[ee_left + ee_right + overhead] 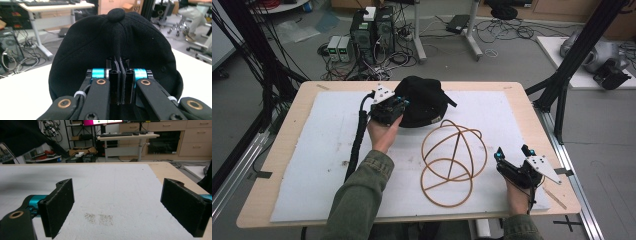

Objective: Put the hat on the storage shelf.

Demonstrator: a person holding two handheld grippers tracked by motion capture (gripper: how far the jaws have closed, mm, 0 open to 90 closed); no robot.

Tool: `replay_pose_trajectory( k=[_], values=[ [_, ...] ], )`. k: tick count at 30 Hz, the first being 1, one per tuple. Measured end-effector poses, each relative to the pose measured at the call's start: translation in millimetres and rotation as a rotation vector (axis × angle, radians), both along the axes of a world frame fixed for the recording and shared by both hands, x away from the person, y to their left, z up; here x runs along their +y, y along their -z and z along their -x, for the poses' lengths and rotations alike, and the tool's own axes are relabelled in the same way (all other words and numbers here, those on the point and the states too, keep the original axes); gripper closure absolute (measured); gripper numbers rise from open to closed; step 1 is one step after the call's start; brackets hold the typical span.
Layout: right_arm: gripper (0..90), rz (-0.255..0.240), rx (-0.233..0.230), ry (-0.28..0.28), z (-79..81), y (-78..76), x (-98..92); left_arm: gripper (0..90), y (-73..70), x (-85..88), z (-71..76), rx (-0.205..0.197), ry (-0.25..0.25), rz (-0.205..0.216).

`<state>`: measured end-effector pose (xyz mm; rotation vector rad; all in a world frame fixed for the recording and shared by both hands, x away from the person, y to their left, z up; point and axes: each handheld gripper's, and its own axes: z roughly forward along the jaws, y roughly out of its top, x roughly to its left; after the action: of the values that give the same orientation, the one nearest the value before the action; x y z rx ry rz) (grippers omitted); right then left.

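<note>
With the left hand-held gripper (pixel 120 82) clamped on a thin fold of the black cap (pixel 100 45) and the right hand-held gripper (pixel 117 202) wide open and empty, the fabric may slip free or snag the wooden ring frame (pixel 453 161).

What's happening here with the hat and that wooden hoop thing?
A person works at a table with a handheld gripper in each hand. The left gripper is shut on a fold of fabric of a black cap, at the far side of the white mat. A stand of bent wooden rings sits on the mat just in front of the cap, untouched. The right gripper rests low at the mat's near right corner with its jaws wide open and nothing between them.
</note>
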<state>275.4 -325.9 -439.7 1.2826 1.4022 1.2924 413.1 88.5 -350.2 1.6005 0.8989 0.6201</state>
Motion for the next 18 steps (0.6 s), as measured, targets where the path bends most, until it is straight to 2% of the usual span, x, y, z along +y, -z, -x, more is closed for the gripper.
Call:
replay_pose_trajectory(
  k=[2, 6, 9, 11, 18],
  values=[
    [10.9, -0.004, 0.006, -0.001, -0.2, 0.6, -0.5, 87.9, -4.9, 7.4, 3.5, -0.012, 0.001, 0.028],
    [10.9, -0.007, 0.007, 0.002, -0.4, 1.1, -1.0, 87.9, -13.6, 16.7, 11.1, -0.041, 0.003, 0.054],
    [10.9, -0.012, 0.007, 0.002, 0.6, 0.6, -0.7, 87.9, -19.0, 22.9, 16.9, -0.06, 0.004, 0.094],
    [10.9, -0.004, 0.011, 0.002, 0.9, 0.9, -1.2, 87.9, -22.1, 27.2, 20.3, -0.059, 0.022, 0.128],
    [10.9, 0.005, 0.006, 0.001, -0.2, 1.5, -1.3, 87.9, -34.1, 34.8, 33.5, -0.107, 0.05, 0.169]
  ],
)
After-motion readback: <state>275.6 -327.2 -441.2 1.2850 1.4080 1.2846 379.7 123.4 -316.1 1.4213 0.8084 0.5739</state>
